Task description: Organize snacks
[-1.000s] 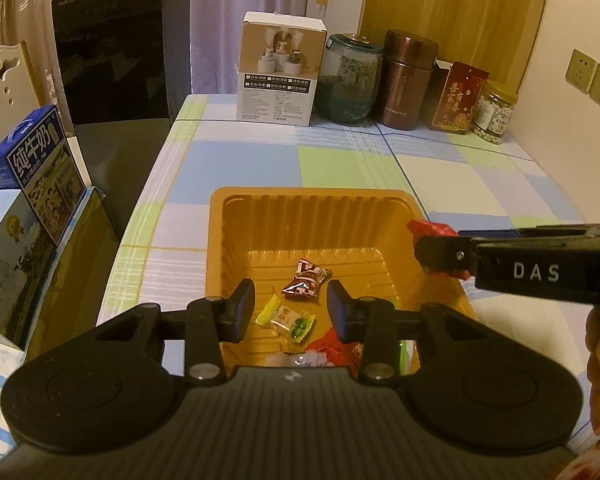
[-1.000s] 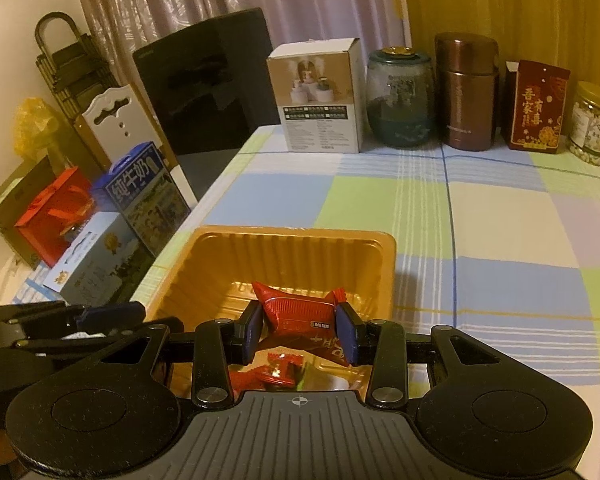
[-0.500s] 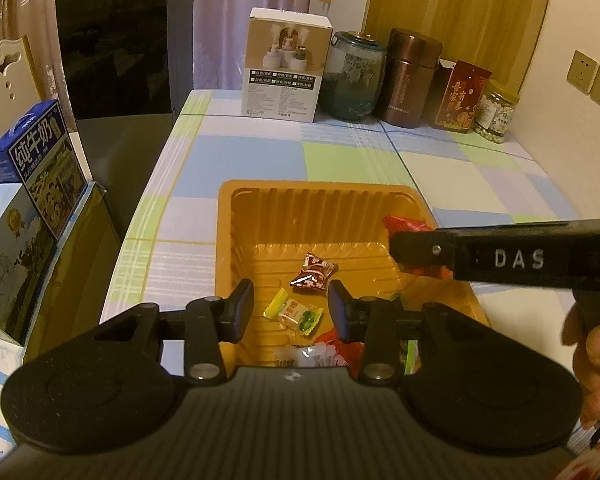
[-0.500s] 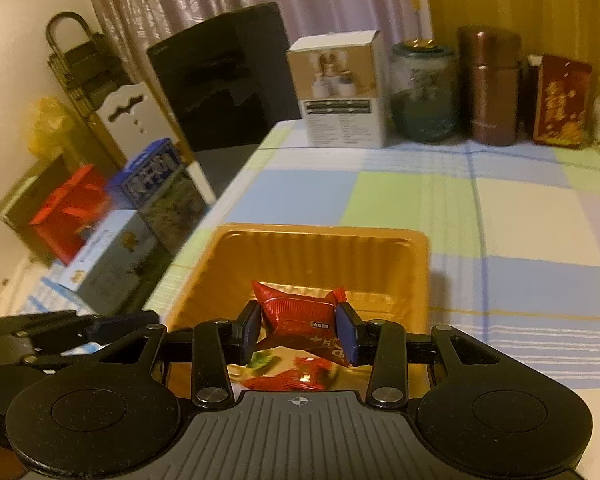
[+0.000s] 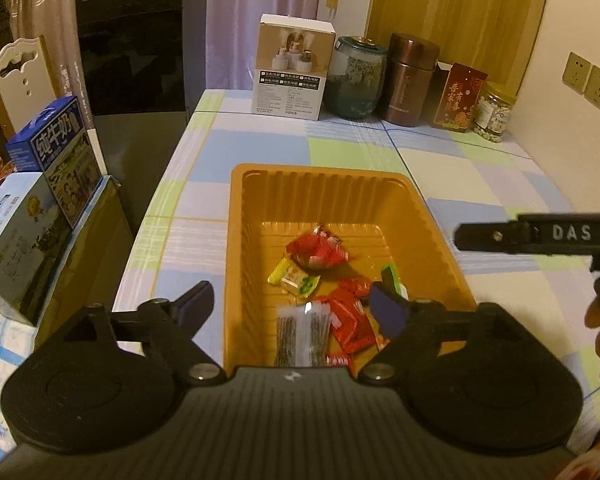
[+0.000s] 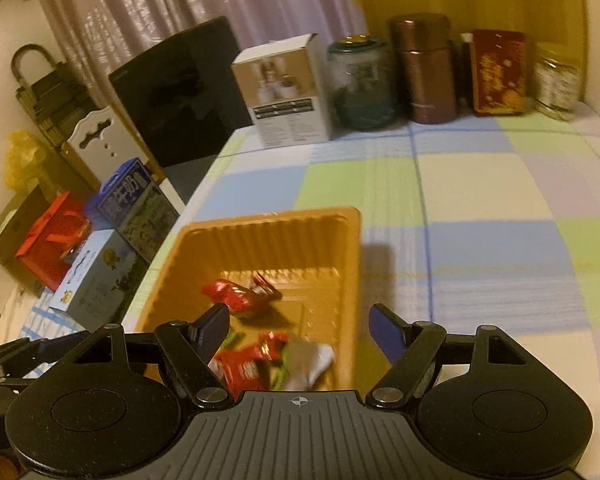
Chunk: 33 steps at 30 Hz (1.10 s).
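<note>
An orange plastic tray [image 5: 332, 178] sits on the checked tablecloth and holds several wrapped snacks. A red snack packet [image 5: 318, 250] lies in its middle; it also shows in the right wrist view [image 6: 230, 294]. A yellow-green candy [image 5: 294, 280], red wrappers [image 5: 346, 320] and a clear seaweed pack [image 5: 302, 334] lie nearer. My left gripper [image 5: 292, 310] is open and empty above the tray's near end. My right gripper [image 6: 300, 326] is open and empty above the tray's [image 6: 352, 248] near right side; its arm [image 5: 532, 234] shows at the right in the left wrist view.
A white box [image 5: 294, 68], a glass jar [image 5: 356, 78], a brown canister [image 5: 410, 80], a red packet [image 5: 460, 98] and a nut jar [image 5: 494, 112] line the table's far edge. A black chair [image 5: 140, 48] and milk cartons [image 5: 58, 148] stand to the left.
My right gripper has opened and let go of the red snack packet, which now lies in the tray. My left gripper has opened wider. The right gripper has drawn back to the right.
</note>
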Tool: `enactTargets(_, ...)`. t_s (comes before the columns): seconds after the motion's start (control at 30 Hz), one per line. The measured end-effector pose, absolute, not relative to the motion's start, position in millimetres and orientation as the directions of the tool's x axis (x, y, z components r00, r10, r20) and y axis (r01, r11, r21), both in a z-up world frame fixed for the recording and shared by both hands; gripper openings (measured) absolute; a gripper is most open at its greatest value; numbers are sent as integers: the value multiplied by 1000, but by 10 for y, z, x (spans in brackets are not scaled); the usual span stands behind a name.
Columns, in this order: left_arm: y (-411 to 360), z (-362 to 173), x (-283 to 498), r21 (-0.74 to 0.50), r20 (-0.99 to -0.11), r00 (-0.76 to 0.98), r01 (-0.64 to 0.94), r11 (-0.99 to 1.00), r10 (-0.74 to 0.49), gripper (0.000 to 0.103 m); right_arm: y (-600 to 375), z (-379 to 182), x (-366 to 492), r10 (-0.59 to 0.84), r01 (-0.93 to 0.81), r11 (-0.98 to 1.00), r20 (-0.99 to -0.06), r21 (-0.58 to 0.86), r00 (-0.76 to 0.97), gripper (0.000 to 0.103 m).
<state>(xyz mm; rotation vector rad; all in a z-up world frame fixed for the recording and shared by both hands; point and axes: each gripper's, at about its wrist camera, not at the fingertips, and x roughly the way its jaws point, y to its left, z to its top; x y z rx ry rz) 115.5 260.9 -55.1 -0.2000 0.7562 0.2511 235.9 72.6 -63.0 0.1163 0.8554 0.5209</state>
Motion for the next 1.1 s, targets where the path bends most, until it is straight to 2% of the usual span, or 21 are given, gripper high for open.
enactTargets(0.33, 2383, -299, 642, -104, -674, 717, -328, 939, 176, 103, 502, -403, 1728, 484, -371, 872, -685, 321, 545, 77)
enactTargets(0.73, 1957, -9, 5, -114, -675, 710, -366, 923, 198, 103, 261, -157, 907, 461, -398, 879, -683, 263, 567, 77)
enactTargets(1.1, 1570, 202, -403, -75, -671, 705, -373, 925, 230, 103, -28, -14, 323, 424, -381, 897, -679, 223, 600, 77)
